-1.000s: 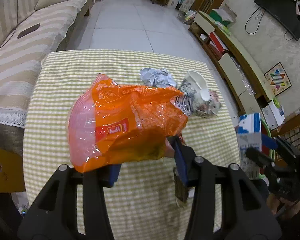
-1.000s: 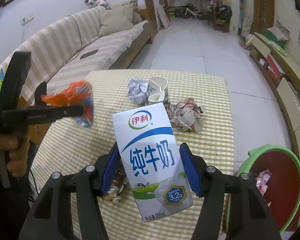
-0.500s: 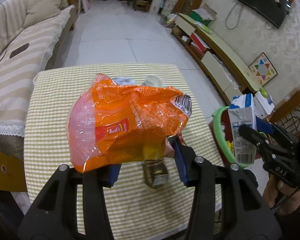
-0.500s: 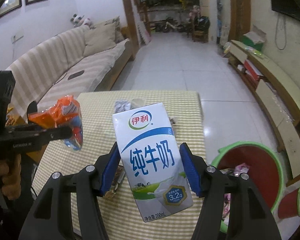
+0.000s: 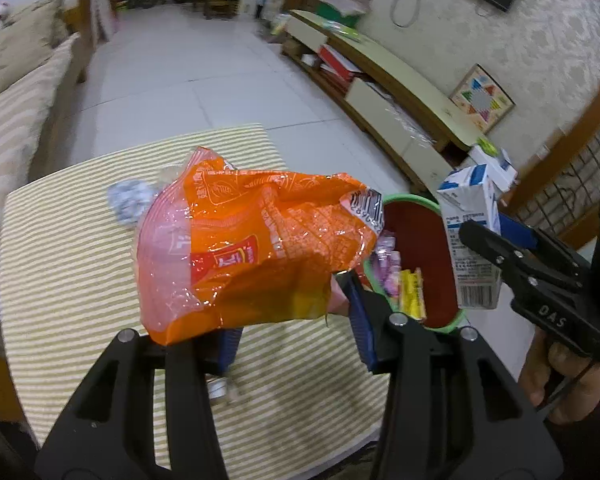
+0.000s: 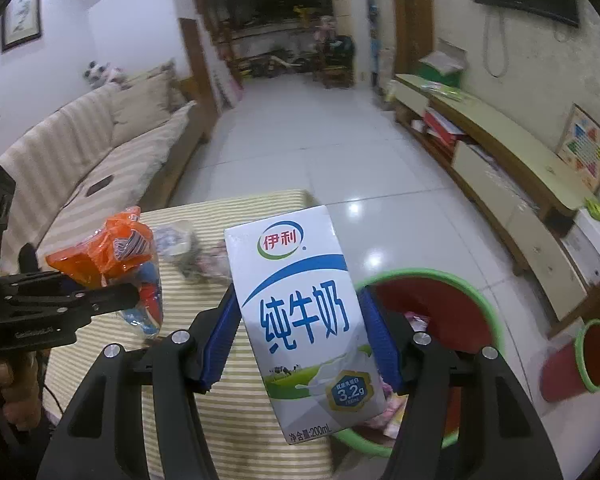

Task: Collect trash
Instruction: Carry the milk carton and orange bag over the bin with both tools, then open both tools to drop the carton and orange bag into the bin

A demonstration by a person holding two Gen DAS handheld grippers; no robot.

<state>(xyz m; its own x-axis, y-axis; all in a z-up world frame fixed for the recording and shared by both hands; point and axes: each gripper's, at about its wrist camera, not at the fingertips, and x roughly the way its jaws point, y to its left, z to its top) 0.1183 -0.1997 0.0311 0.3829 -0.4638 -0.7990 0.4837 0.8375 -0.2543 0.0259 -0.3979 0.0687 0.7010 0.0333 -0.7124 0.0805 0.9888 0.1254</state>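
My left gripper is shut on an orange plastic snack bag, held above the table's right side, close to the green-rimmed red bin. My right gripper is shut on a white and blue milk carton, held upright over the near rim of the bin. The carton also shows in the left wrist view, and the orange bag in the right wrist view. The bin holds several wrappers.
The table with a yellow checked cloth carries crumpled paper and a white cup. A smaller red bin stands at the right. A sofa is on the left, a TV cabinet on the right.
Both grippers have swung right with their loads, from over the table to the bin beside it. The bin has come into fuller view under the carton and next to the orange bag.
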